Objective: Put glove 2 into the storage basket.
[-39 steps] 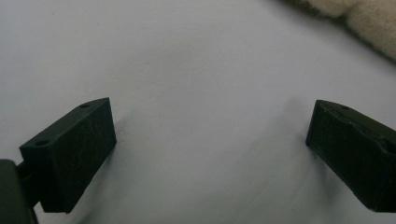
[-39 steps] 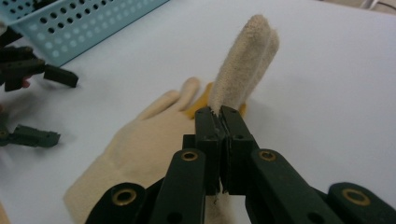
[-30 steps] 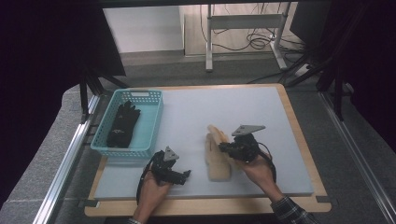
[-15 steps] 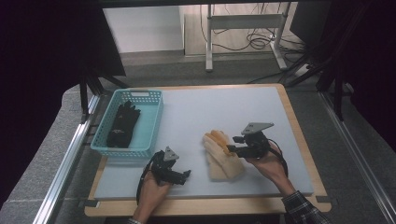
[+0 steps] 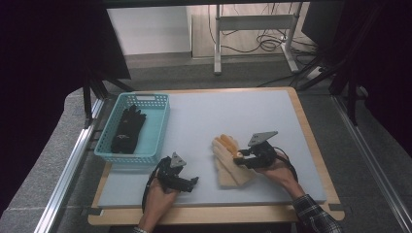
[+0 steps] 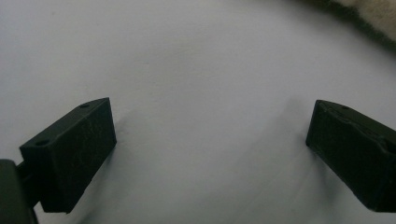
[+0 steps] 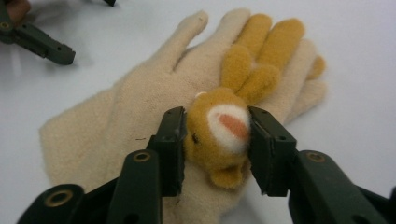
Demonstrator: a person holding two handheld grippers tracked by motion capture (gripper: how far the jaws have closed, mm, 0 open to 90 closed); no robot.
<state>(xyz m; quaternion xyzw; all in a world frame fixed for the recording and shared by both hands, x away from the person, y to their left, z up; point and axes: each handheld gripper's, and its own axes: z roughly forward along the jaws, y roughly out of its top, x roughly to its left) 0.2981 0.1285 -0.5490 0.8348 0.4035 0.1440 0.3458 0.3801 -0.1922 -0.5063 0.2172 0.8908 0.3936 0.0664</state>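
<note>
Cream knitted glove (image 7: 140, 121), soft and light; right gripper (image 7: 215, 135) jaws just closing round its tan plush animal head (image 7: 219, 135); left gripper (image 6: 210, 140) jaws apart, empty.

Table (image 5: 204, 116) with basket (image 5: 160, 127), beige glove (image 5: 227, 167)

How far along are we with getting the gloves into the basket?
Done: the black glove already lies in the teal basket. In hand: the right gripper has been closing its jaws on the plush animal face sewn on the cream glove, which lies flat on the table. Left: lifting that glove over to the basket. The left gripper rests open, holding nothing.
</note>
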